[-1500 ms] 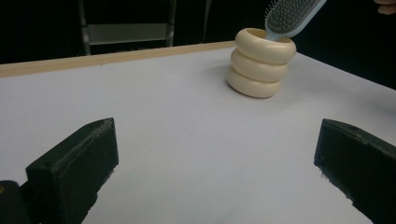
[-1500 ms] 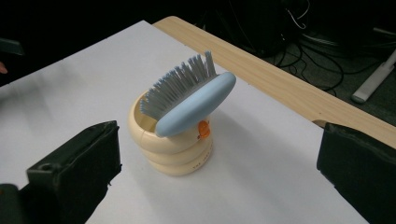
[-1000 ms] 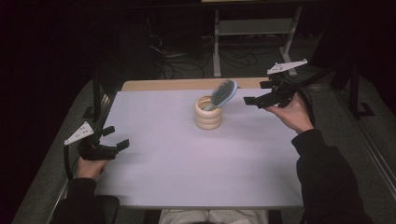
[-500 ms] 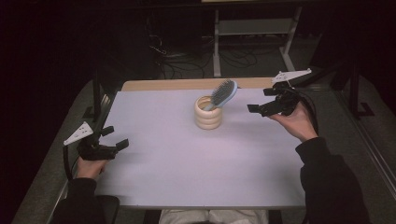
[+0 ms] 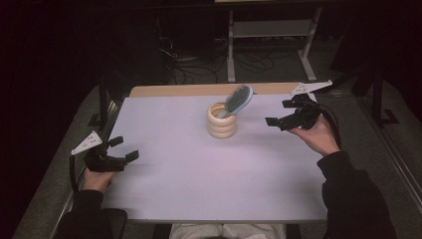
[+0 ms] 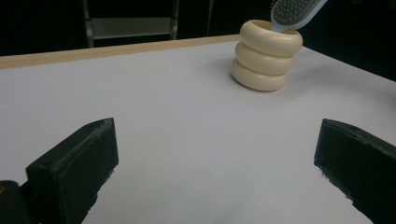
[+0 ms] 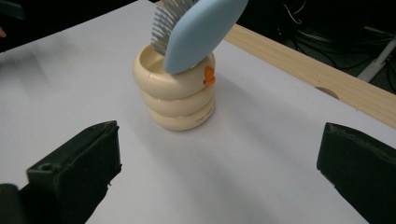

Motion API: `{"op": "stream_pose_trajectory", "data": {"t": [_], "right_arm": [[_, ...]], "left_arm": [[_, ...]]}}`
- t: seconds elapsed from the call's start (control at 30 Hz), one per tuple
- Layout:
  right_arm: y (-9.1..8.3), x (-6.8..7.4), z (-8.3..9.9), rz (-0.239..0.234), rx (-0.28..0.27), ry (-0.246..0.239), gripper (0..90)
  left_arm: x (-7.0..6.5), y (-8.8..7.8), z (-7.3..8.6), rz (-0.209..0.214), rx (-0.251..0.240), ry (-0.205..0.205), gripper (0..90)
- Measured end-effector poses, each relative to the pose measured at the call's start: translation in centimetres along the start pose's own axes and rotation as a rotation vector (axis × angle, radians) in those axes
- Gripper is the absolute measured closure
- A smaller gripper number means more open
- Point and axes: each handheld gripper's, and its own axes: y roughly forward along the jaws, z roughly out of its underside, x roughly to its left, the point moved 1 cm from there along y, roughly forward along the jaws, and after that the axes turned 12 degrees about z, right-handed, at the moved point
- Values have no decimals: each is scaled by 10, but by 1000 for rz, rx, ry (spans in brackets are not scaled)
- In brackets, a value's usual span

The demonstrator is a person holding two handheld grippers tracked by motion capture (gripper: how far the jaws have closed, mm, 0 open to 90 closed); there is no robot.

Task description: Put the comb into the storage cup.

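Observation:
A cream ringed holder (image 5: 222,121) stands upright on the white table (image 5: 199,174), toward the back middle. A light blue hairbrush (image 5: 238,98) sits handle-down in it, its head leaning out to the right. The left gripper view has the holder (image 6: 266,55) and brush (image 6: 292,11) far off at upper right. The right gripper view has the holder (image 7: 177,88) and brush (image 7: 198,30) close ahead. My left gripper (image 5: 127,149) rests open at the table's left edge, empty. My right gripper (image 5: 279,112) is open and empty, held right of the holder, apart from it.
A bare wooden strip (image 5: 199,89) runs along the table's far edge. Behind it stand a metal shelf frame (image 5: 271,35) and loose cables (image 5: 184,59) on the dark floor.
My right gripper has drawn back from the brush, moving down and toward me to the right of the holder. The left gripper has stayed put.

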Motion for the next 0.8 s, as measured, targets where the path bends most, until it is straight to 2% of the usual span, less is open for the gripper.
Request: {"op": "stream_pose_trajectory", "data": {"t": [0.37,0.8], "right_arm": [[-1,3,22,-13,19,9,0],[-3,10,41,-30,9,10,0]], "left_arm": [[-1,1,0,11,4,-2,0],[-1,0,0,10,7,-3,0]]}}
